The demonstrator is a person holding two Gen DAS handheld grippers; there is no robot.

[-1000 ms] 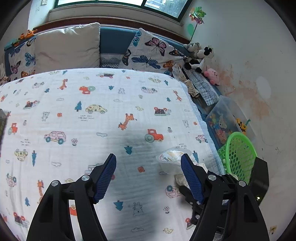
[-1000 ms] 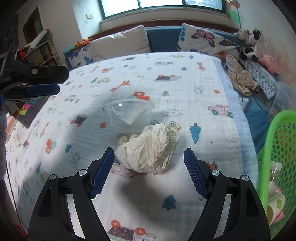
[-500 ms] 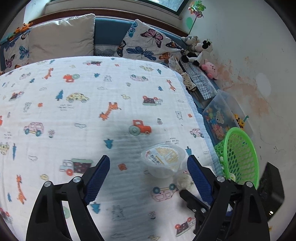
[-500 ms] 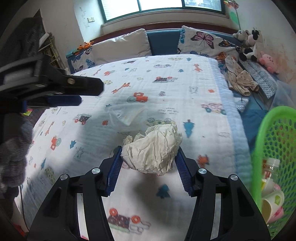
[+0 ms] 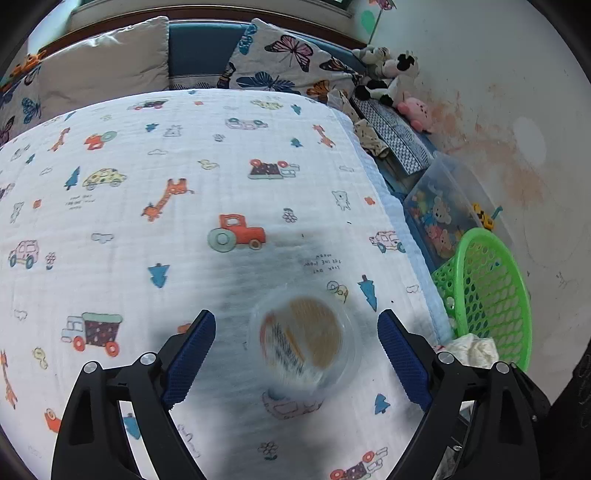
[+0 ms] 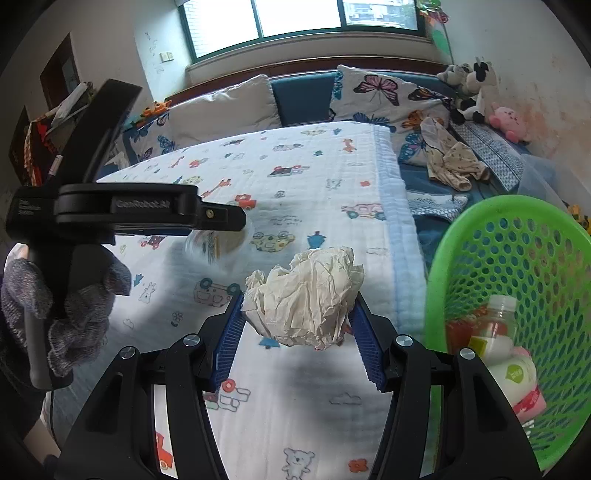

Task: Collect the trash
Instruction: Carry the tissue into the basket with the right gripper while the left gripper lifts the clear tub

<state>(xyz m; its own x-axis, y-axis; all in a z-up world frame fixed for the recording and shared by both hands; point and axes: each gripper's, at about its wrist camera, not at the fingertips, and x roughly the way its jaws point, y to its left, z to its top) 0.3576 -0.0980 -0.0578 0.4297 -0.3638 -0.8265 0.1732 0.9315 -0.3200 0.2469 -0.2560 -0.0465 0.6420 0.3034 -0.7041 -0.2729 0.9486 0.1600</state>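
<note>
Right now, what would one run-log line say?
left tongs: open over plastic cup | right tongs: shut on crumpled paper, lifted | green basket: right of bed

Window (image 6: 301,16): bright daylight, green frame.
Wall (image 5: 517,92): white, orange-stained.
Bed (image 5: 184,166): cartoon-print blanket, butterfly pillows (image 6: 380,92).

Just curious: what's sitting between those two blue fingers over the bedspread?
A clear plastic cup, blurred, stands untouched between the open left gripper's fingers, seen in the left wrist view.
</note>
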